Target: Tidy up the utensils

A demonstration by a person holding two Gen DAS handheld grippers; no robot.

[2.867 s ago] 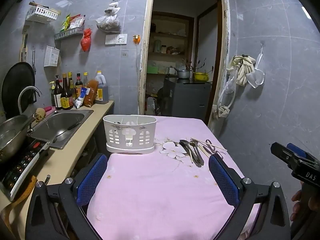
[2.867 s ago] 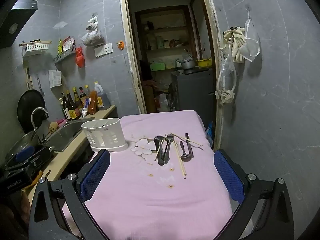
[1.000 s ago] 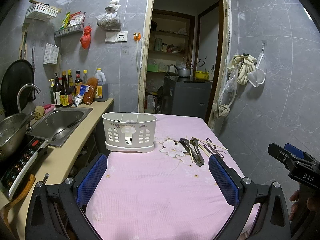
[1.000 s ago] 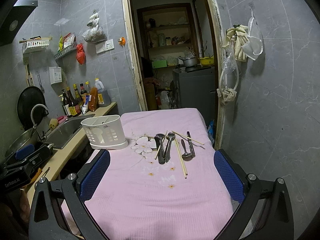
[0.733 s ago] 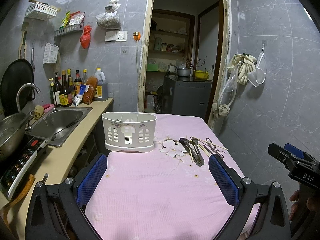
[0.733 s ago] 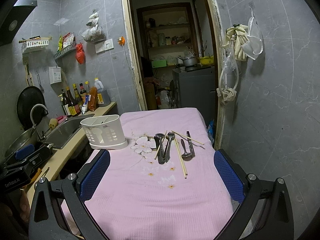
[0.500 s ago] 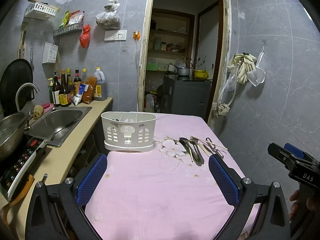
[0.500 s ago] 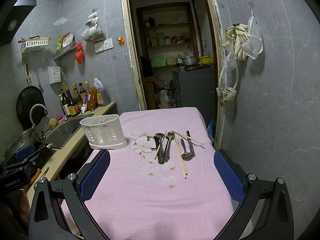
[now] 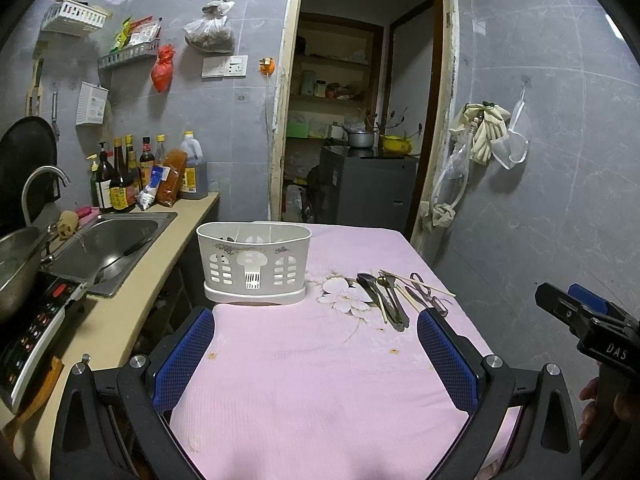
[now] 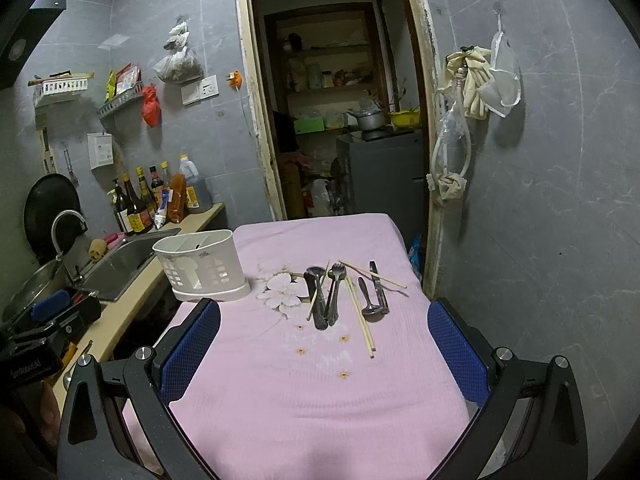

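Utensils [image 10: 344,296] lie in a loose cluster on the far right part of a desk [image 10: 312,392] covered in pink cloth. The cluster holds metal spoons [image 10: 320,300], a fork [image 10: 335,292], a ladle-like spoon [image 10: 370,300] and wooden chopsticks [image 10: 362,320], some crossing over one another. A white slotted caddy [image 10: 202,266] stands upright to their left, near the desk's left edge, well apart from them.

Metal pieces will likely be stiff, light and slippery; they lie flat on soft cloth, so a pinch across the narrow handle, near its middle, seems safest. Chopsticks are thin and light and may roll or swing if taken at one end.

Right claw [image 10: 324,360] hovers over the near desk, fingers wide apart and empty, pointing at the cluster. Left claw [image 9: 316,360] also hangs wide apart and empty, facing the caddy [image 9: 254,262].

A sink [image 9: 108,246] and bottles [image 9: 120,180] sit on a counter to the left; a doorway [image 10: 340,120] lies beyond.
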